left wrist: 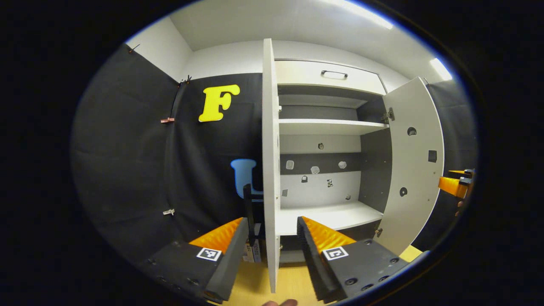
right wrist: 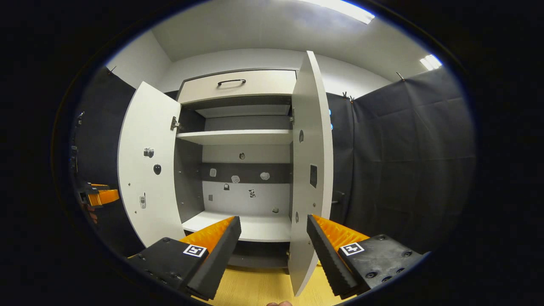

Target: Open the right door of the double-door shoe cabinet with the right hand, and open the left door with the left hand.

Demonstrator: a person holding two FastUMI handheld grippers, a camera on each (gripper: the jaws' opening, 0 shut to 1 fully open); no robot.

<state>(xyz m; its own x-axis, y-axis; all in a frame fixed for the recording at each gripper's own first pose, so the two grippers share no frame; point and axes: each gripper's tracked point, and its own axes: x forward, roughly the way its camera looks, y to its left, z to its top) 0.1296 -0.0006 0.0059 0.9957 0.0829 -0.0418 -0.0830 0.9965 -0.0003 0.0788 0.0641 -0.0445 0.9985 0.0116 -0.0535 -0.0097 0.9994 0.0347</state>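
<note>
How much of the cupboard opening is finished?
Both look done: the left door and the right door stand swung wide, showing the shelves. The left tongs and right tongs are open, gripping nothing. Nothing looks left.

Shoe cabinet (right wrist: pixel 238 137) doors: smooth matt white laminate; floor (right wrist: pixel 255 289) light wood-look; wall cloth (right wrist: pixel 403 170) matt blk.

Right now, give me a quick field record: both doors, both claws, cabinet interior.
left door: swung open, edge-on between the left claw's fingers, not gripped
right door: swung open, between the right claw's fingers, not gripped
left claw: open
right claw: open
shelves: bare
drawer: closed, above the doors
</note>
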